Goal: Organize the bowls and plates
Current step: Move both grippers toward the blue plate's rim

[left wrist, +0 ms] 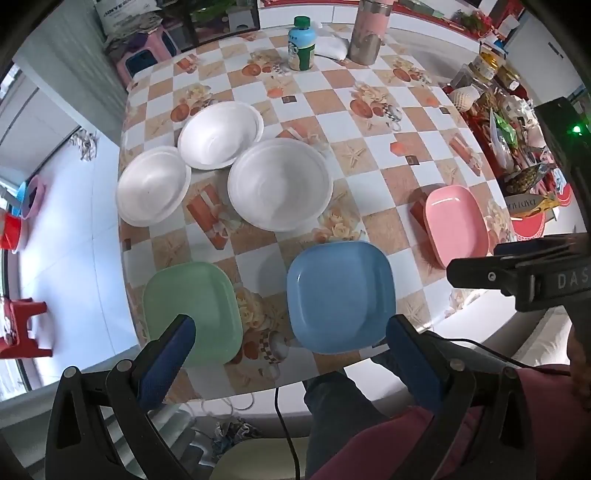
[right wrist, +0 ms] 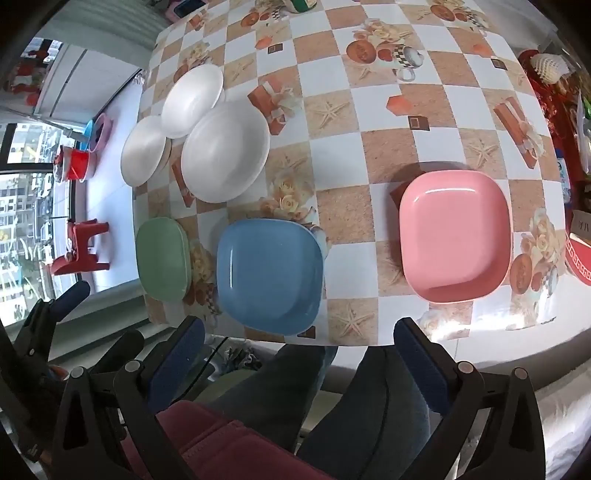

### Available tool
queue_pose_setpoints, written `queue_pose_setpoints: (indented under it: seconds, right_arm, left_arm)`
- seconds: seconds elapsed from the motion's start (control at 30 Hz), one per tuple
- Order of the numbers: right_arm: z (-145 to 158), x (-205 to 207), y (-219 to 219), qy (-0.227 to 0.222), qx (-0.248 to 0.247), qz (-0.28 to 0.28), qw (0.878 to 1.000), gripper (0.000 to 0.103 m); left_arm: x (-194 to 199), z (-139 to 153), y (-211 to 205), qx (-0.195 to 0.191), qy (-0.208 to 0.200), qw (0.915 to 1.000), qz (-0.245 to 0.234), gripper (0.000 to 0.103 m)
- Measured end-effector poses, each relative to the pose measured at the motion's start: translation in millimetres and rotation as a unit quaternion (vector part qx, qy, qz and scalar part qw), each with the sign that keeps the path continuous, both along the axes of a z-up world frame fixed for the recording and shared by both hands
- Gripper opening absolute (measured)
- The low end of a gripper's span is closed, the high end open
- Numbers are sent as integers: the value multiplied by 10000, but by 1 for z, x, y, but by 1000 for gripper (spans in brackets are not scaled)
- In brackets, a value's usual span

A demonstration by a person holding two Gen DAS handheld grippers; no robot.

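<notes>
Three white bowls stand at the table's left: a large one [left wrist: 280, 184] [right wrist: 225, 151], one at the far left [left wrist: 153, 187] [right wrist: 144, 150] and one behind [left wrist: 220, 135] [right wrist: 192, 101]. Along the near edge lie a green plate [left wrist: 192, 310] [right wrist: 162, 258], a blue plate [left wrist: 341, 295] [right wrist: 269, 275] and a pink plate [left wrist: 456, 225] [right wrist: 454, 236]. My left gripper [left wrist: 290, 328] is open and empty, held above the near edge between the green and blue plates. My right gripper [right wrist: 301, 332] is open and empty, above the edge near the blue plate; it also shows in the left wrist view [left wrist: 517, 273].
The table [left wrist: 369, 155] has a checked floral cloth. At the far side stand a green-capped bottle [left wrist: 301, 44] and a metal-and-pink flask [left wrist: 369, 33]. Snack packets and jars [left wrist: 509, 122] crowd the right side. My legs are below the near edge. Red stools [left wrist: 18, 328] stand on the floor at left.
</notes>
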State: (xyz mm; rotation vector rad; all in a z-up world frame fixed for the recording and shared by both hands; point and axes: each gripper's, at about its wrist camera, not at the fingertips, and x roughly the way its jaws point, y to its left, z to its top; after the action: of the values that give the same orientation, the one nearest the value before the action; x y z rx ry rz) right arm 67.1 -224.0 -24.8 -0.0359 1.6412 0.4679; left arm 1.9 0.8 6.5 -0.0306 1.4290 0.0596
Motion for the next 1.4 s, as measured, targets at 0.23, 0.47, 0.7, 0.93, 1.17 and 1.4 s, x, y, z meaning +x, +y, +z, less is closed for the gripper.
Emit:
queue_pose_setpoints:
  seconds: [0.23,0.47,0.7,0.93,1.17,1.4]
  right_arm:
    - [-4,5,-4,81,-41,-130,9999,103]
    - [1,0,-6,-30,-130,-124,9998,103]
    - [1,-3,-3,-20,-270,33,9996,103]
    - [-10,-10,-7,4,-761,33,9971,103]
    - [-25,-19,-8,245,-1101,90,9936,103]
    - [-37,-24,0,270,-1280,154,9913,103]
  left_arm:
    - [3,1,-6,14,-42,10000,-84,103]
    - [3,3,-3,-143,-55,9999,-12,103]
    - [-3,0,17,-584,-361,9969,384,103]
    - [-15,-30,33,-644,-359,9955,602,103]
    - [-26,-55,39,-1129,-321,9902,759,103]
    - [-34,-63,52,-1897,-506,9753,1008,103]
